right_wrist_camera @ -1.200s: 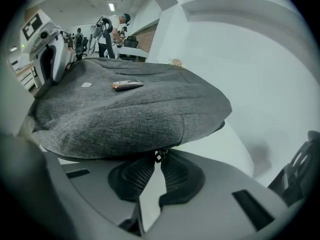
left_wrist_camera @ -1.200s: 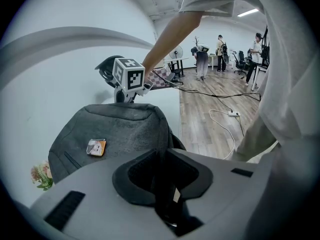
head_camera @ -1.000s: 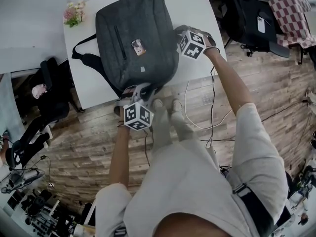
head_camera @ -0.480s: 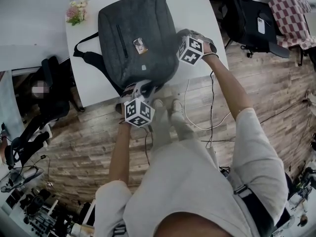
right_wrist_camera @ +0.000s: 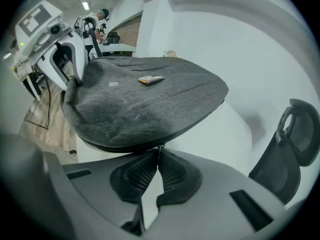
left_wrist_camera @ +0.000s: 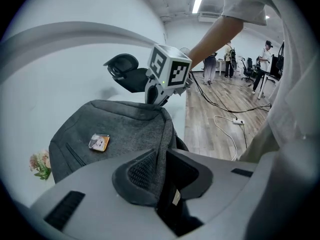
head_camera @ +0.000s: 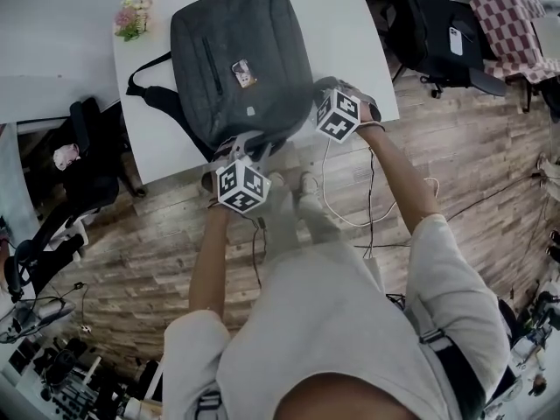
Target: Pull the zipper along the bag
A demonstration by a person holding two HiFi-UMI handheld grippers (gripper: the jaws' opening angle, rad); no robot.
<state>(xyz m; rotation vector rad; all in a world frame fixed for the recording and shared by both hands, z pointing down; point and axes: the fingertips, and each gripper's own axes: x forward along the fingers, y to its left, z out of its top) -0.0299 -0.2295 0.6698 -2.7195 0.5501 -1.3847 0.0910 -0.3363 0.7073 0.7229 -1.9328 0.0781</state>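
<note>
We clamped the left gripper point(left_wrist_camera: 161, 166) on the grey fabric backpack point(head_camera: 232, 59) at 6 o'clock, anchoring it. The right gripper point(right_wrist_camera: 158, 159) pinched the small zipper pull point(right_wrist_camera: 159, 147) at 4 o'clock.

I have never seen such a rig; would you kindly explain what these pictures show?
No robot here: a person holds a two-jaw gripper in each hand. One picture comes from a camera on the person's head, looking down; the other two from cameras riding on the grippers. A grey backpack lies on a white table, flowers near its corner. The left gripper has its jaws clamped on the backpack's edge; the right gripper has its jaws shut on the zipper pull.
</note>
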